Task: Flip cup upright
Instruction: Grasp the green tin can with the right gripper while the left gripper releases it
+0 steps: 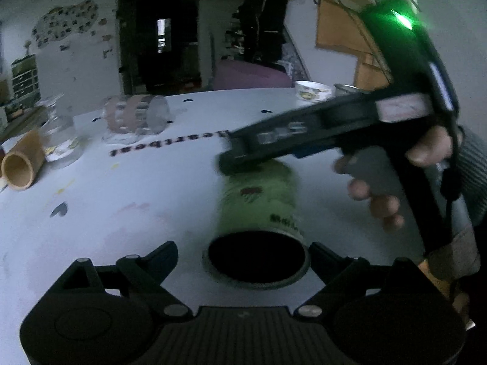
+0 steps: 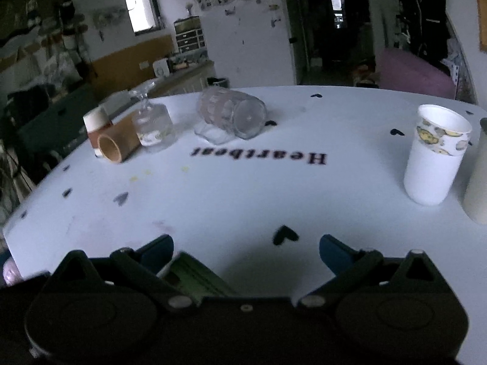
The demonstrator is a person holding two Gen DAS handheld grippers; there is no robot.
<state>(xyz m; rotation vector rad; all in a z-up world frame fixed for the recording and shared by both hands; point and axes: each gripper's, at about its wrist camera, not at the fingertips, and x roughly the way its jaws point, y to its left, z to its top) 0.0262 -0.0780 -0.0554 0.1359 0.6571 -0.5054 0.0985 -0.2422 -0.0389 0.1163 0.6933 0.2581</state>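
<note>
A green paper cup [image 1: 258, 210] lies on its side on the white table [image 1: 137, 197], its dark mouth toward the left wrist camera. My left gripper [image 1: 243, 252] is open, its fingers on either side of the cup's mouth. My right gripper [image 1: 234, 155], held in a hand, hovers over the cup's far end in the left wrist view. In the right wrist view my right gripper [image 2: 245, 248] is open, and the green cup's edge [image 2: 194, 276] shows just under its left finger.
A glass mug [image 2: 231, 112] lies on its side at the back. A brown tube cup [image 2: 117, 143] lies on its side beside a clear glass [image 2: 152, 124] at the left. A white paper cup [image 2: 435, 155] stands upright at the right, next to a pale container [image 2: 478, 182].
</note>
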